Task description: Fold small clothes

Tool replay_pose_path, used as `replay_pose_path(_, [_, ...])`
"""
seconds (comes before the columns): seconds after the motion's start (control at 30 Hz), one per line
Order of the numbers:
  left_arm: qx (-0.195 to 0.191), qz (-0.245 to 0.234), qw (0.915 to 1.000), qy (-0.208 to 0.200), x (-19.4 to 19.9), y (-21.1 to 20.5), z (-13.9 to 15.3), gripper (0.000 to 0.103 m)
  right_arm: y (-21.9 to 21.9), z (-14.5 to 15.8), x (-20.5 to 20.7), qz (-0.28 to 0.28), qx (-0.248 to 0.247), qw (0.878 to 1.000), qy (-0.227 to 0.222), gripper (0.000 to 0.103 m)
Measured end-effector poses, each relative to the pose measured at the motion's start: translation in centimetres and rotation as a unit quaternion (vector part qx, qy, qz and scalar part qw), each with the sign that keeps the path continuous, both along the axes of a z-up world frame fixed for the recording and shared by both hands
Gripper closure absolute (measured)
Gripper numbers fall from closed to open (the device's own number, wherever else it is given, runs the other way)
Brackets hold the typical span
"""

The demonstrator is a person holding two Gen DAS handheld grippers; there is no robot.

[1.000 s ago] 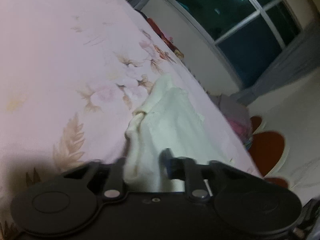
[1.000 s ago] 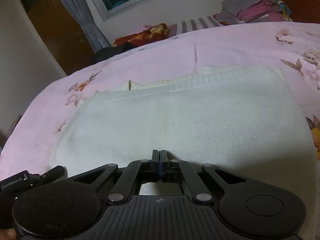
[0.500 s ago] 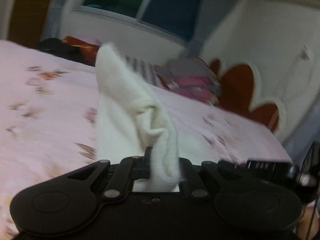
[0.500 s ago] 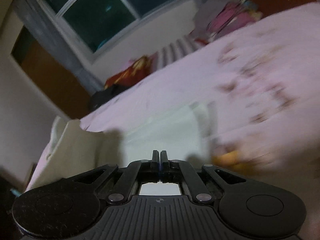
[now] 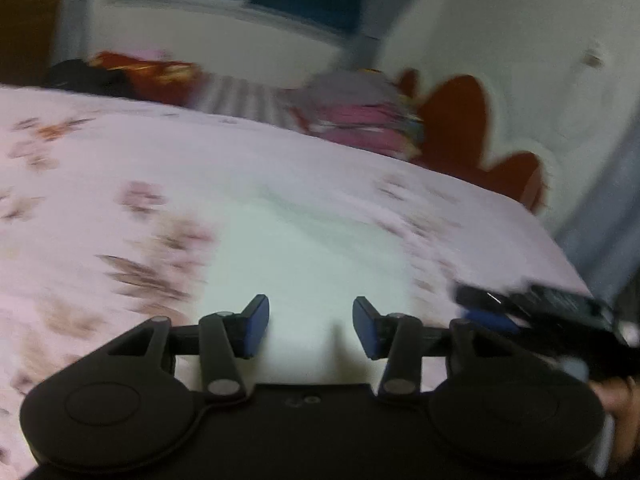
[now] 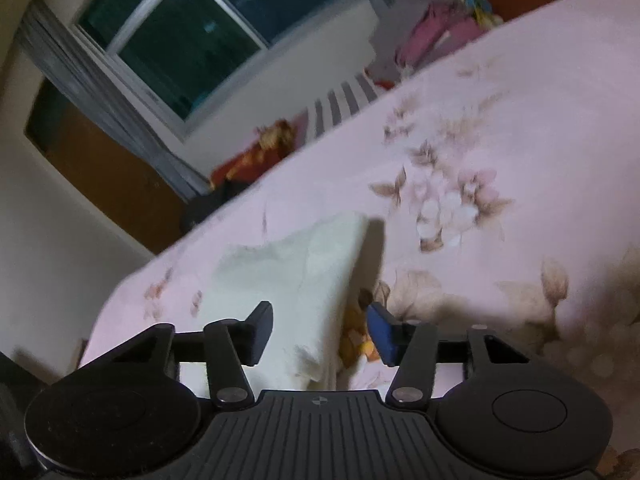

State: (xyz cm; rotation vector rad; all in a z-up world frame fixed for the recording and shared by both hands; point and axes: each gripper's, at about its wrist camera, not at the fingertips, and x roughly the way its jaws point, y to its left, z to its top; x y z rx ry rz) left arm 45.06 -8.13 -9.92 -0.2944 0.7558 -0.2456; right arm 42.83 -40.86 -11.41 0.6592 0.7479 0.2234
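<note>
White cloth [image 5: 308, 248] lies on bed [image 5: 120, 168] beyond both grippers' just-opened, empty fingers [image 5: 256, 330]

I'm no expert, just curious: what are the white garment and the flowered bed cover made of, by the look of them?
The white garment looks like a soft, matte knit, perhaps cotton or wool: it lies limp with a fuzzy edge, though blur hides the weave. The flowered bed cover seems a thin, smooth woven cloth, pale pink with printed blossoms and no sheen.
</note>
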Motion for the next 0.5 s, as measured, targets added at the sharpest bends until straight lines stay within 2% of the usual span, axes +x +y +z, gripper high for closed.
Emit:
replay_pose_path(0.13, [-0.009, 0.013, 0.9996, 0.025, 2.1, 2.1, -1.1, 0.057, 1.7, -1.3, 2.4, 0.016, 0.004, 1.000, 0.018, 0.051])
replay_pose_path(0.23, [0.003, 0.019, 0.9993, 0.032, 2.1, 2.5, -2.1, 0.057, 2.8, -1.8, 4.0, 0.021, -0.028, 0.999, 0.030, 0.051])
replay_pose_path(0.37, [-0.018, 0.019, 0.9987, 0.043, 2.3, 3.8, -3.4, 0.058, 3.2, -3.0, 6.1, 0.031, -0.030, 0.998, 0.042, 0.053])
replay_pose_path(0.4, [-0.021, 0.016, 0.9985, 0.049, 2.4, 3.9, -3.8, 0.061, 3.4, -3.3, 6.6, 0.034, -0.035, 0.998, 0.044, 0.058])
replay_pose_path(0.43, [-0.030, 0.009, 0.9979, 0.057, 2.5, 4.0, -4.5, 0.071, 3.8, -3.6, 7.2, 0.042, -0.046, 0.997, 0.051, 0.074])
replay_pose_path(0.47, [-0.046, 0.006, 0.9969, 0.063, 2.4, 4.3, -5.1, 0.076, 4.3, -3.6, 7.6, 0.049, -0.058, 0.996, 0.053, 0.080])
replay_pose_path(0.5, [-0.061, 0.014, 0.9959, 0.065, 2.1, 4.5, -5.7, 0.076, 4.7, -3.4, 7.8, 0.056, -0.070, 0.995, 0.044, 0.083])
